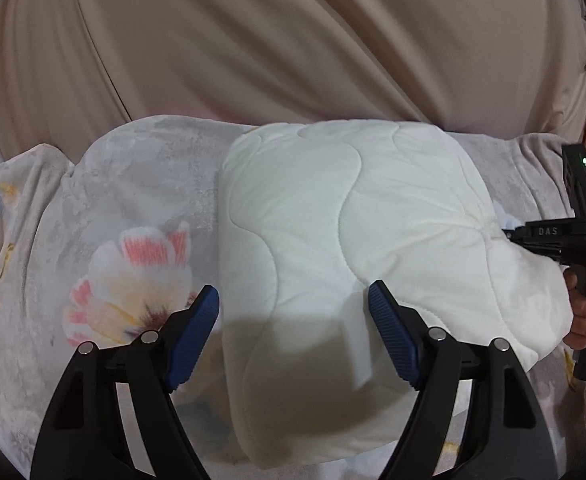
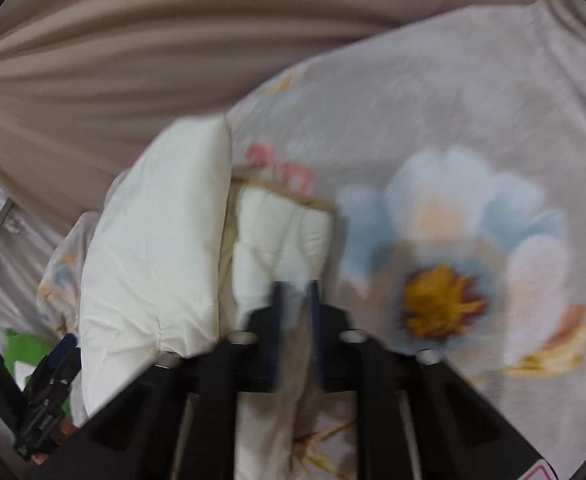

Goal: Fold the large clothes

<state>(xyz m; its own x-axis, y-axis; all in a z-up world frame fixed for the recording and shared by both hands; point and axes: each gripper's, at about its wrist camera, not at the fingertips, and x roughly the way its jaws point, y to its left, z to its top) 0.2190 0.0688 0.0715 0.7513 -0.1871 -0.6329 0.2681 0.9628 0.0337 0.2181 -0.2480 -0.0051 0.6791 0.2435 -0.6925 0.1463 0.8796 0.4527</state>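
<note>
Only part of the scene is reading clearly: the right wrist view is smearing with motion blur, and the right gripper (image 2: 296,292) is showing narrow, closed jaws with pale fabric running between them, though whether the pads are pinching it cannot be told. The left gripper (image 1: 293,312) is standing wide apart, grasping nothing, its blue pads (image 1: 197,332) hovering over the near end of the folded white quilt (image 1: 353,240). That quilt is lying on the floral blanket (image 1: 105,208), below the beige curtain (image 1: 277,40).
</note>
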